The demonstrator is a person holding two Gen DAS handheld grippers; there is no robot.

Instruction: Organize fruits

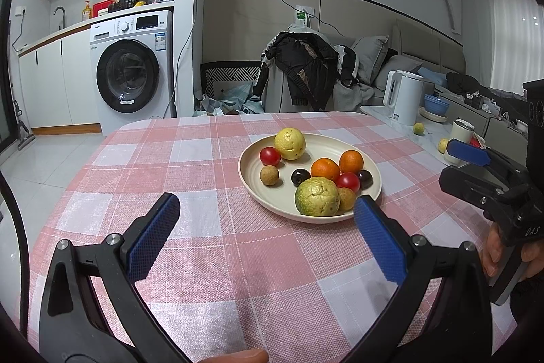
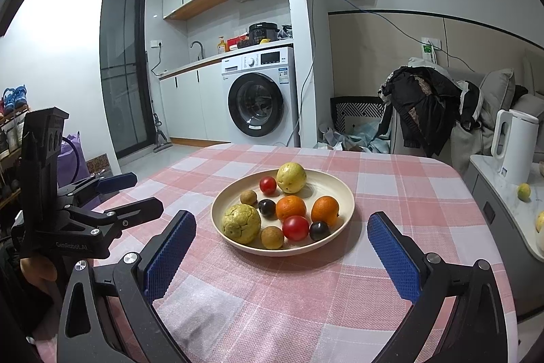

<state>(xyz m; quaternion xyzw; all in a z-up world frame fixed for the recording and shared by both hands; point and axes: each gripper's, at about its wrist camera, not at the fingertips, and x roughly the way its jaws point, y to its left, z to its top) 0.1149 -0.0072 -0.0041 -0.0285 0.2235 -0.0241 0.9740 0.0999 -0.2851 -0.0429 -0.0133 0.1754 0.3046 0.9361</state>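
With both the left hand-held gripper (image 1: 267, 210) and the right hand-held gripper (image 2: 282, 233) spread wide and empty short of the plate (image 2: 345, 189), whose fruits seemingly all lie gathered, any pinch should be gentle on the soft tomatoes (image 2: 295, 228).

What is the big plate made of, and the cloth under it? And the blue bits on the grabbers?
The plate looks like matte cream plastic or ceramic, with ridged rings and no shine; I can't tell which. The tablecloth seems woven fabric, its pink-and-white checks showing a fine weave. The blue pads look like rubber, with a dotted grippy texture.
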